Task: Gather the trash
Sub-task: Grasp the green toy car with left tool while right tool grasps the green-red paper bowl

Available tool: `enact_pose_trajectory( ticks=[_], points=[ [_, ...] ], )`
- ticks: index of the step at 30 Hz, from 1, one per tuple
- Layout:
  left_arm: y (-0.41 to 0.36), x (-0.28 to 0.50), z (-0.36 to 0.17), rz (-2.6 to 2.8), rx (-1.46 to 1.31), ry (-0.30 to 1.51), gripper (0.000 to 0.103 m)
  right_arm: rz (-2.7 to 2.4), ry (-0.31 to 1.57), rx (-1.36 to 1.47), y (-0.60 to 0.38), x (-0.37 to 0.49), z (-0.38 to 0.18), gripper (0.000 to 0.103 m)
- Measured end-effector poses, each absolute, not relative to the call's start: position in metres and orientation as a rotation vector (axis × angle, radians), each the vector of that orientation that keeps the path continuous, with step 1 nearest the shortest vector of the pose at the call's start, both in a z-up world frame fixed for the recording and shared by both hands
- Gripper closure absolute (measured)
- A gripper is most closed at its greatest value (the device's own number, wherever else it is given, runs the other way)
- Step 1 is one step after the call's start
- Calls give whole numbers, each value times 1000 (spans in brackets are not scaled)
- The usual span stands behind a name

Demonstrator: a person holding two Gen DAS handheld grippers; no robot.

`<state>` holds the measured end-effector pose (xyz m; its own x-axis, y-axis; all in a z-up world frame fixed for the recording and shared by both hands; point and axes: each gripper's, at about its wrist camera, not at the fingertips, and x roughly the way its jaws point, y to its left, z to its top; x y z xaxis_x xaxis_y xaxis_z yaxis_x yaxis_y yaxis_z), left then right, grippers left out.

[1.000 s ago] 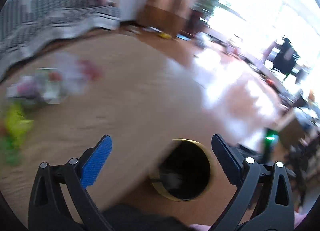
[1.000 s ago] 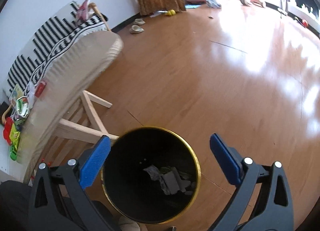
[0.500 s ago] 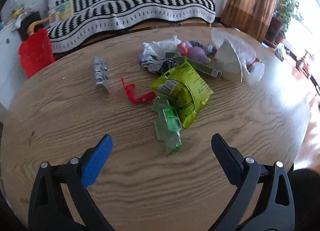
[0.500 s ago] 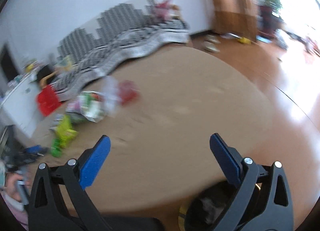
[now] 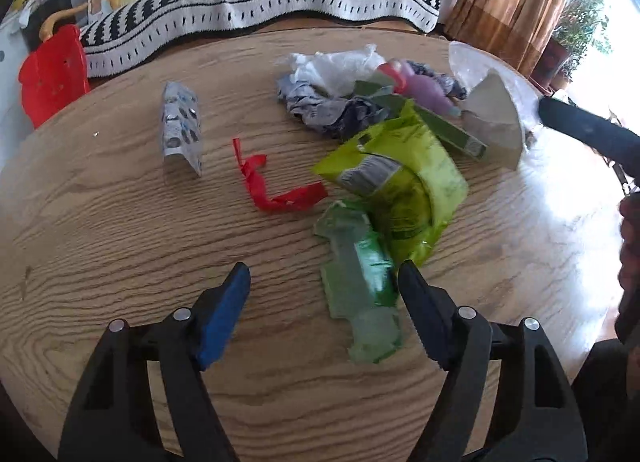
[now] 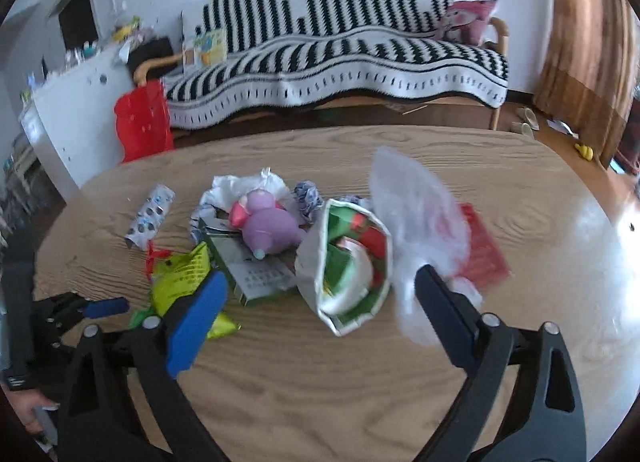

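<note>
**Hovering over a table still heaped with litter**

Reaching in with nothing gripped, the left gripper [image 5: 324,282] and right gripper [image 6: 320,294] are both holding their jaws apart over the wooden table [image 5: 120,229]. Almost everything is waiting for collection: beside the lime-green snack bag [image 5: 400,189] are lying a green wrapper [image 5: 360,274], a red ribbon [image 5: 276,189], a blister pack [image 5: 180,129], a clear plastic bag [image 6: 416,217] and a purple toy [image 6: 268,225]. No bin is showing, and the far pile is overlapping too much to sort out.
</note>
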<state>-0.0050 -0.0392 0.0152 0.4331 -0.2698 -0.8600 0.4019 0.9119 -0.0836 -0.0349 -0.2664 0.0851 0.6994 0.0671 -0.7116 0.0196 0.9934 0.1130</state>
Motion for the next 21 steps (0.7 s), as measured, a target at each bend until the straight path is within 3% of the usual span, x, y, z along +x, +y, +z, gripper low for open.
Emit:
enact_pose_trajectory(
  ticks=[3,5,7,9,10,21],
  points=[
    [-37,2,10,-406,172,1032,32,17,830,99,-262,-16,71,24],
    [-37,7,10,-385,204,1008,44,5,852,91,-263,-8,62,50],
    [-36,11,11,-356,223,986,67,26,869,133,-264,2,52,63],
    [-31,13,13,-366,188,990,67,15,852,149,-267,2,51,65],
    [-29,13,14,-376,168,995,67,11,836,146,-267,1,53,76],
    [-23,5,27,-381,122,968,67,38,775,166,-268,-27,68,76]
  ],
)
